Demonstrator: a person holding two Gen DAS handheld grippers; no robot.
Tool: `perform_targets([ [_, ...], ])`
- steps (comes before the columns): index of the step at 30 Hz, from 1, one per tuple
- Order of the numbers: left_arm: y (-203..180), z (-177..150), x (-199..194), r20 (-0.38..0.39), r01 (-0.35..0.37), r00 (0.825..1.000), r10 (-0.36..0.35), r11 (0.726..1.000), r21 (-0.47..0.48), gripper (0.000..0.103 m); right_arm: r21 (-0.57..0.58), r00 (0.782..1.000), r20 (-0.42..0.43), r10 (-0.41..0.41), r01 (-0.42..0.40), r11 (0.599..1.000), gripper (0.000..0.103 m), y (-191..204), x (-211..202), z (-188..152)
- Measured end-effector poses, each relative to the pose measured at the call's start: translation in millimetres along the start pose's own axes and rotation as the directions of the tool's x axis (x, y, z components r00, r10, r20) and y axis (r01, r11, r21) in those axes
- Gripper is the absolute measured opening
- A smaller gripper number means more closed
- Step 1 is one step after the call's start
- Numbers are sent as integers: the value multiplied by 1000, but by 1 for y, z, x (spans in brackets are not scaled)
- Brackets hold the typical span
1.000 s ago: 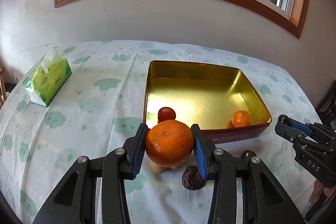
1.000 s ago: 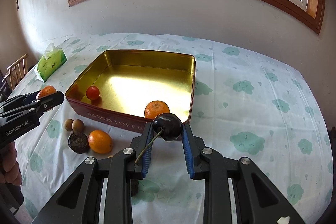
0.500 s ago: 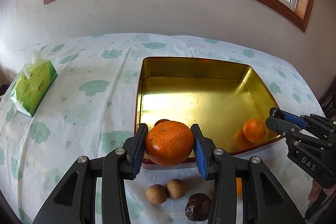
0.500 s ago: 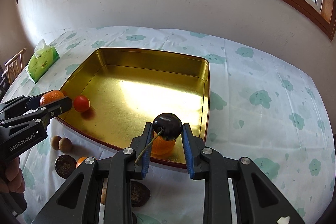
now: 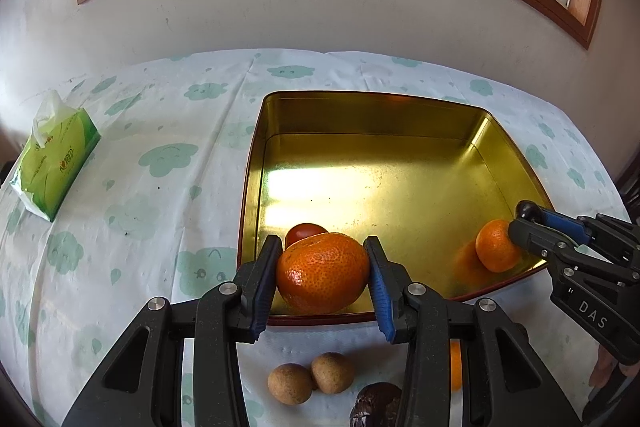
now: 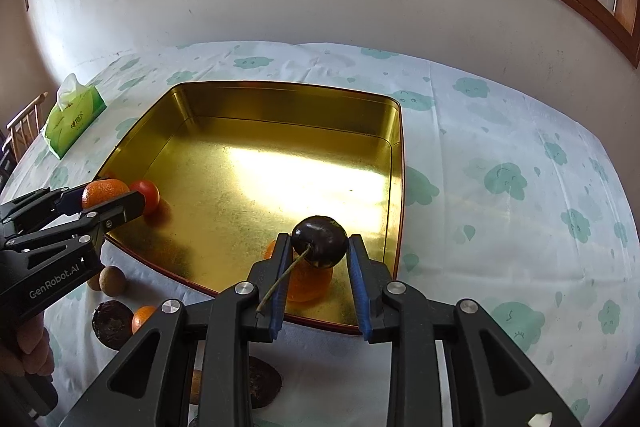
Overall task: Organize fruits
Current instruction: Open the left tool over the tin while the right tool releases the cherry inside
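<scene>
Two grippers hang over the gold tin's (image 6: 394,163) near rim: the left gripper (image 5: 322,277) clamps a tangerine (image 5: 322,273), the right gripper (image 6: 319,267) pinches a dark cherry (image 6: 319,241).

we've got a gold tin (image 5: 372,115), orange mandarin (image 5: 322,273), dark cherry (image 6: 319,241), white tablecloth (image 5: 132,227) with green clouds

Both tools have come forward and slightly down over the gold tin (image 5: 400,115). A second ago the left tool (image 5: 322,277) carried its orange (image 5: 322,273) short of the tin's near wall, above the loose fruit on the tabletop; now the orange hangs just over that wall. The right tool (image 6: 318,253), with the dark cherry (image 6: 319,241) (stem trailing back), has likewise crossed the near rim and now hangs over the small orange (image 6: 310,285) inside.
</scene>
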State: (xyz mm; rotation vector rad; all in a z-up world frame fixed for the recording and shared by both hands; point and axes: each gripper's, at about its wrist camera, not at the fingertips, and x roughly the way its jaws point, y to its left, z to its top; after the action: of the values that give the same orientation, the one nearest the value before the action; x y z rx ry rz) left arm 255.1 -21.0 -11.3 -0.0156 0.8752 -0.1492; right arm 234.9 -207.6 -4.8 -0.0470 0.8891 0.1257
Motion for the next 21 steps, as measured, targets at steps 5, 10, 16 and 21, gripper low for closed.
perform_targets([
  [5, -1, -1, -1, -2, -8, 1000, 8, 1000, 5, 43, 8, 1000, 1, -2, 2, 1000, 30, -2, -1, 0],
  [10, -2, -2, -6, 0, -4, 1000, 4, 1000, 9, 44, -2, 1000, 9, -12, 12, 1000, 36, 1, -7, -1],
  [16, -6, -6, -24, 21, -6, 1000, 5, 999, 32, 45, -13, 1000, 25, -13, 14, 1000, 39, 7, -21, -4],
  [21, -6, -16, -43, 38, -8, 999, 7, 1000, 25, 45, -16, 999, 48, -18, 19, 1000, 40, 12, -41, -12],
])
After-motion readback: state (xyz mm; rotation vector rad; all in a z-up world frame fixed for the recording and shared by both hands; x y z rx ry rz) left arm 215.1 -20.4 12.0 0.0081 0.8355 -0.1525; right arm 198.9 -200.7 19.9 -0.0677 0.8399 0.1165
